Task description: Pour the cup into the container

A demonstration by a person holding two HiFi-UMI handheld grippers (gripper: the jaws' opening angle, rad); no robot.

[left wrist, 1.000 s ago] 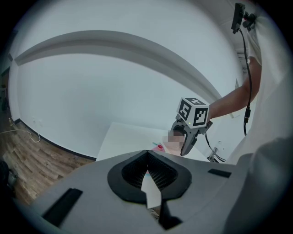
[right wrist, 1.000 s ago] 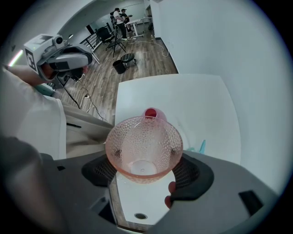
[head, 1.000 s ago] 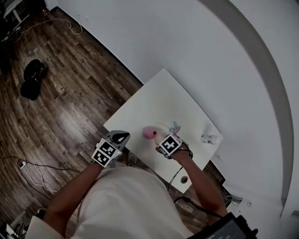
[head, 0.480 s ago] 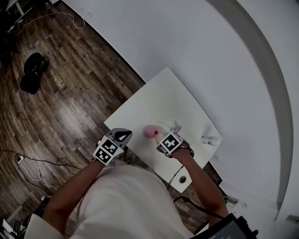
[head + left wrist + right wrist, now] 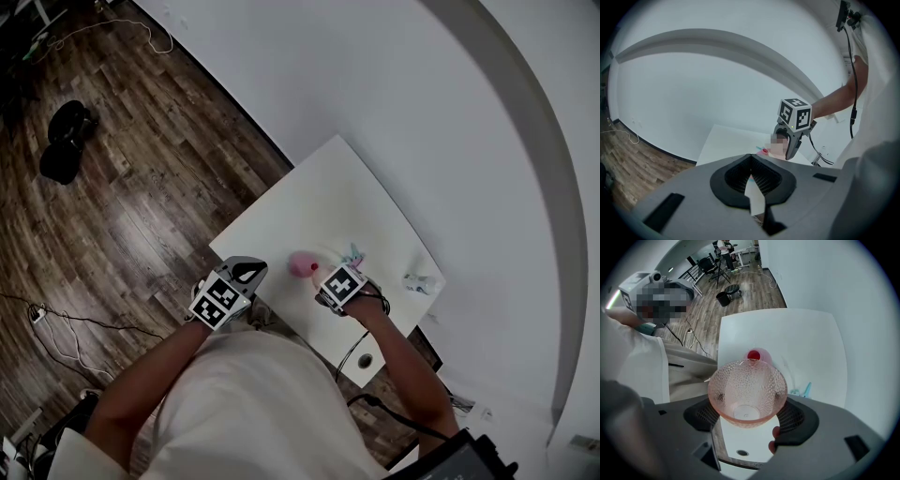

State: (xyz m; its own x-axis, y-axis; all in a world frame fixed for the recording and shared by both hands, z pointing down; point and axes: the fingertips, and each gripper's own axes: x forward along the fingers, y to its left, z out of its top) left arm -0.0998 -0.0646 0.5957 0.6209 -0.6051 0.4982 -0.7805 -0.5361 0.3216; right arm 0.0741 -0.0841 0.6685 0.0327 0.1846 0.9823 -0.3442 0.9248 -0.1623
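Only my right gripper view shows the cup's (image 5: 747, 391) bare bottom, pinched by my right gripper (image 5: 749, 416); the far container (image 5: 758, 355) holds something red. My left gripper (image 5: 751, 185) is pressed together.

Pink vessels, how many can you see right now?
2. A dimpled pink cup is held between the jaws of the right gripper; a pink container stands on the white table just beyond it. No others seem hidden.

Pink dimpled cup (image 5: 746, 391) (white table (image 5: 806, 333))
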